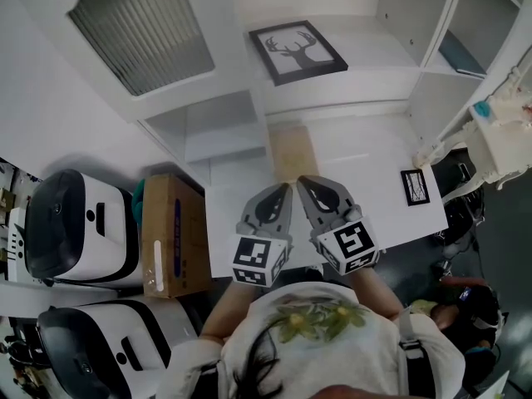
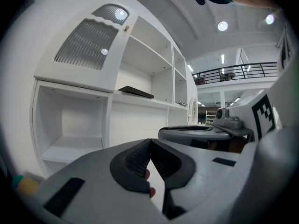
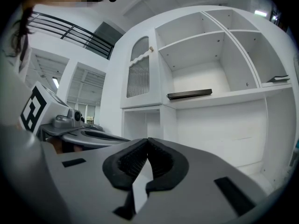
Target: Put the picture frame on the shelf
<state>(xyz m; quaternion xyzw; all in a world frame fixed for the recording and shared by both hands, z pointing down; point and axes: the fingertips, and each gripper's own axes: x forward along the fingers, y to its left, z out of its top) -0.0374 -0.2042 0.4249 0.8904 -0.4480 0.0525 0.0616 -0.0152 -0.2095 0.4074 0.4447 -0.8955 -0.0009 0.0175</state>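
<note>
Picture frame [image 1: 297,51] lies flat on shelf [image 1: 366,52], upper centre of head view; gripper views show only its dark edge. Left gripper [image 1: 285,193] and right gripper [image 1: 304,183] both closed tight, empty, tips side by side mid-frame.

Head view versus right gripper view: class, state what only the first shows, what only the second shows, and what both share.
Only the head view: a cardboard box, and the deer print on the picture frame. Only the right gripper view: a balcony railing, and the right gripper's fingers meeting, nothing between them. Both: the frame lying flat on the white shelf, and the ribbed cabinet door.
</note>
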